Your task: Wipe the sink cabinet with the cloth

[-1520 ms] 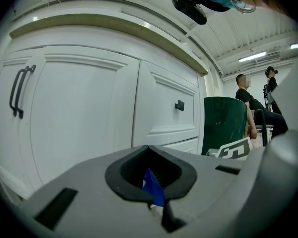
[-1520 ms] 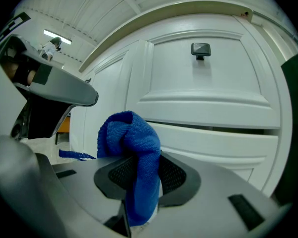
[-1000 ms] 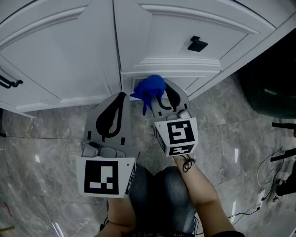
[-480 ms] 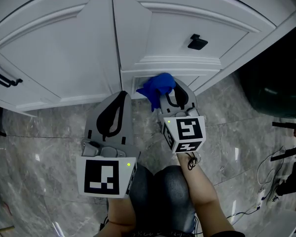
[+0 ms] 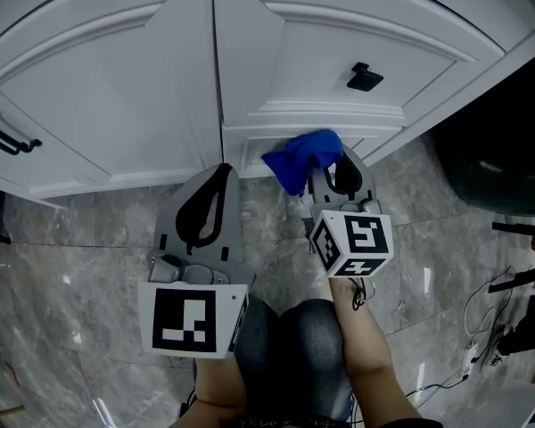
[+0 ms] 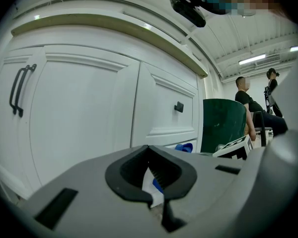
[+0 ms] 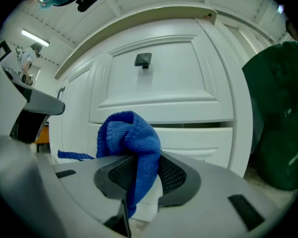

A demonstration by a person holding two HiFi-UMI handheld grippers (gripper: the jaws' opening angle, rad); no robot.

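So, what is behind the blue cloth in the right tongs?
Behind the blue terry cloth: the bottom panel of the white sink cabinet. The patch it covers is hidden.

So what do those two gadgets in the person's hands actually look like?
The left gripper and right gripper match: broad grey plastic bodies with two jaws lined in ribbed black pads. Each carries a white cube printed with black square markers. No sleeves show; a thin black loop sits at the right wrist.

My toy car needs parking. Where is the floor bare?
Bare floor lies left of the left gripper, below the cabinet, and between the right gripper and the dark green object. It's crowded around the cloth.
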